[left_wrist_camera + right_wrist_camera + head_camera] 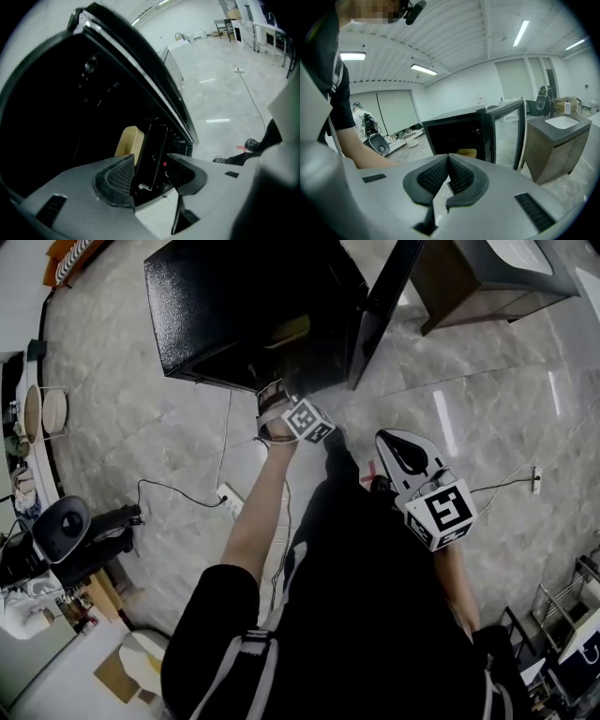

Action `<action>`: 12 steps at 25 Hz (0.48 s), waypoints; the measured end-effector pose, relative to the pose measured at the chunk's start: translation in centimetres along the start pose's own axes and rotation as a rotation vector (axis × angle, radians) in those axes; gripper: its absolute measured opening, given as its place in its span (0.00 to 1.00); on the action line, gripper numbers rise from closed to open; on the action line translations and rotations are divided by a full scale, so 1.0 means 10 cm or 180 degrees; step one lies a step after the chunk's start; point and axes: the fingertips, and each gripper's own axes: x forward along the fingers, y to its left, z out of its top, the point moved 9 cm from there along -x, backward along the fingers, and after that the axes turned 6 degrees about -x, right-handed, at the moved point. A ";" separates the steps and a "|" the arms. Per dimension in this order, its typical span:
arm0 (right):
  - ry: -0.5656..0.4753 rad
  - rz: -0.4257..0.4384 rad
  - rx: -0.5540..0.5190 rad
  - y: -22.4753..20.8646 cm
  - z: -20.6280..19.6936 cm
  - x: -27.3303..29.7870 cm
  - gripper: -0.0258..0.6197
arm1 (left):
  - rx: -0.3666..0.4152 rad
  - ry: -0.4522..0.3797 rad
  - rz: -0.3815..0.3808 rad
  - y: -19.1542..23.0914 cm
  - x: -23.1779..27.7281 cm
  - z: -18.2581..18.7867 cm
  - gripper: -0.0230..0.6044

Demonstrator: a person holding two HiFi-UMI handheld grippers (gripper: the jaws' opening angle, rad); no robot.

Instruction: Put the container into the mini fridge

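The container [130, 140] is sitting inside the mini fridge [244, 306], just beyond the left gripper [149, 164], whose fingers are standing open and empty. The right gripper [447, 164] is pressing its fingers together on nothing. Probably only the door [380, 310] is waiting to be shut.

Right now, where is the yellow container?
In the left gripper view, the container sits inside the mini fridge, just beyond the open left tool.

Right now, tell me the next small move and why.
Probably draw the left gripper back from the mini fridge: its jaws stand open and empty, the yellow container already sits inside, and the door hangs open, yet to be shut.
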 end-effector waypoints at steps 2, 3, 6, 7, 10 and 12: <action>-0.0064 0.0068 -0.0046 0.04 -0.04 -0.16 0.07 | -0.0021 0.0007 0.0037 -0.13 -0.28 0.01 0.39; -0.0097 0.0099 -0.0058 0.07 -0.07 -0.26 0.07 | -0.0047 0.0006 0.0046 -0.21 -0.43 0.01 0.39; -0.0175 0.0166 -0.0067 0.15 -0.18 -0.59 0.07 | -0.0145 -0.0029 0.0047 -0.47 -0.94 0.08 0.35; -0.0192 0.0186 -0.0072 0.18 -0.23 -0.71 0.07 | -0.0179 -0.0052 0.0048 -0.56 -1.12 0.12 0.33; -0.0243 0.0263 -0.0067 0.27 -0.38 -1.06 0.07 | -0.0310 -0.0154 0.0051 -0.88 -1.64 0.20 0.28; -0.0268 0.0316 -0.0052 0.33 -0.49 -1.26 0.07 | -0.0363 -0.0192 0.0082 -1.10 -1.94 0.22 0.26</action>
